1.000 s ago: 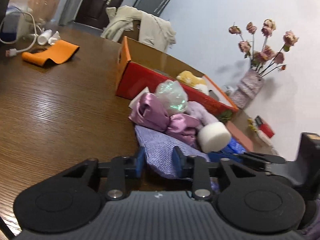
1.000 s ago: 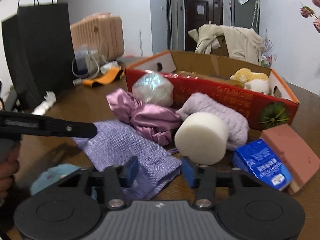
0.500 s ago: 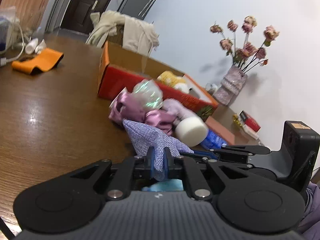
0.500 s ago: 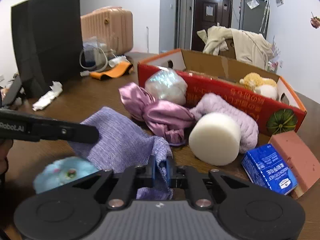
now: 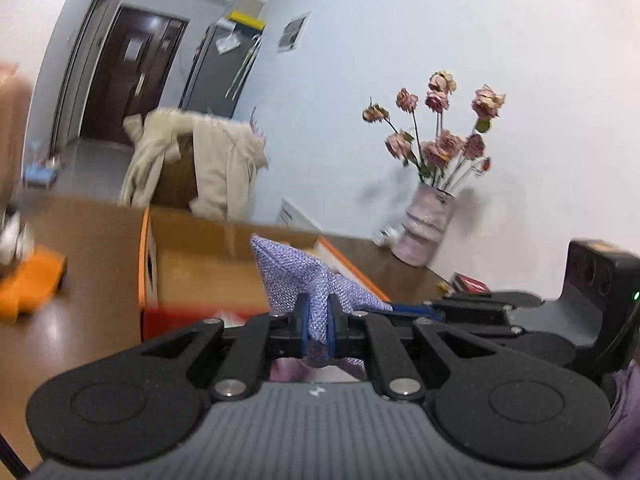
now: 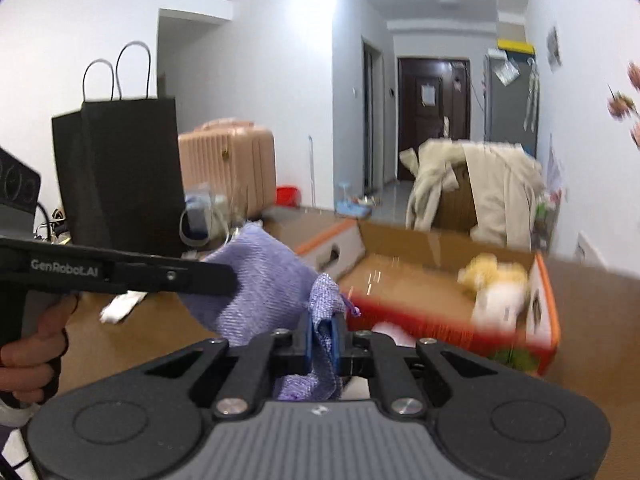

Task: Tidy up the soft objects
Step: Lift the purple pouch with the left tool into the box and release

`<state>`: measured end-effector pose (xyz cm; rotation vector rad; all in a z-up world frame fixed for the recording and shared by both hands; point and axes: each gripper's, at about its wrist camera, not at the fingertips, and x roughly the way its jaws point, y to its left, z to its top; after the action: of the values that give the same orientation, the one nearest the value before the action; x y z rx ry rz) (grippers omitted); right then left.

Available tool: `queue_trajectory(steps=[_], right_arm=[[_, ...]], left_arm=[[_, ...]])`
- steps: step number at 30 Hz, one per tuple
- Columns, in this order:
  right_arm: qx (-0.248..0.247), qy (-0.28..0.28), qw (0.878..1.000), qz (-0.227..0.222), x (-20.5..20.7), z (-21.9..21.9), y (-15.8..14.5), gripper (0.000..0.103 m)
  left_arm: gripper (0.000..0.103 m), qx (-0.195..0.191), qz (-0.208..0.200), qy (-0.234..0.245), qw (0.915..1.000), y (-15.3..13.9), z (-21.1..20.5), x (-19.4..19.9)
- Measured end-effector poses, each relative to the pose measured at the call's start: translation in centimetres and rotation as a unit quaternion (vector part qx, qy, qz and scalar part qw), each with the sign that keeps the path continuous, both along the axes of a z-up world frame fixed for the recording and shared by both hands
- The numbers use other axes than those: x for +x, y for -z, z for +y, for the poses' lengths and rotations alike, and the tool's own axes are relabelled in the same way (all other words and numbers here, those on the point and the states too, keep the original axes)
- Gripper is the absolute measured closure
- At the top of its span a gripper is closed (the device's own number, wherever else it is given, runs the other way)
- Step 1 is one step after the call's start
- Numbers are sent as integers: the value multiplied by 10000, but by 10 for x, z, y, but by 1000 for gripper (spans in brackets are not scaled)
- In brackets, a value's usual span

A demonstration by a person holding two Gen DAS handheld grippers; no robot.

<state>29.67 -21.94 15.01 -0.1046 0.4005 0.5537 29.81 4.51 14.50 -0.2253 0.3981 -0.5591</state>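
Both grippers are shut on the same purple woven cloth (image 5: 304, 276) and hold it up above the table. My left gripper (image 5: 318, 320) pinches one edge; my right gripper (image 6: 322, 332) pinches another edge of the cloth (image 6: 264, 284). The left gripper's arm also shows in the right wrist view (image 6: 120, 274), touching the cloth. The open red and orange cardboard box (image 6: 400, 280) lies just beyond the cloth; a yellow and white plush toy (image 6: 496, 284) lies inside it. The box also shows in the left wrist view (image 5: 192, 264). The other soft things on the table are hidden below the grippers.
A vase of dried roses (image 5: 428, 224) stands at the table's back right. An orange cloth (image 5: 32, 284) lies at far left. A black paper bag (image 6: 116, 176) and a pink suitcase (image 6: 228, 172) stand to the left. A beige coat hangs over a chair (image 6: 472, 192) behind the box.
Both grippers closed on the purple cloth and lifted it off the table toward the box. The views have tilted up, so the other soft things dropped out of sight.
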Motion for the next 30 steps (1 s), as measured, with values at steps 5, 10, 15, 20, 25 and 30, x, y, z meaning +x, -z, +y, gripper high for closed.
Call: queue_trajectory(steps=[5,10,15,20,25,30], right_arm=[[-365,5,9992,139,117,16,-16,94],[-913,69,9916,914,250,44,8,94],[-1267,377,9813,1402,317,67,55,92],[-1234,472,9801,1481,321,65,67,75],[-959,485,9879,1122,291,44,19,61],[-903,485,9931,578,230,17,-37,49]], left_arm=[[94,441,136,-115,9989,-5,-6,117],[90,705,1075,-757,9888,31,-6,230],[51,955,1286,-925,9827,52,-1,263],[33,829,948,-799,9888,35,16,240],[25,902,455,-956,9903,-9,16,205],[16,986,-63,-906,9910,-51,8,150]])
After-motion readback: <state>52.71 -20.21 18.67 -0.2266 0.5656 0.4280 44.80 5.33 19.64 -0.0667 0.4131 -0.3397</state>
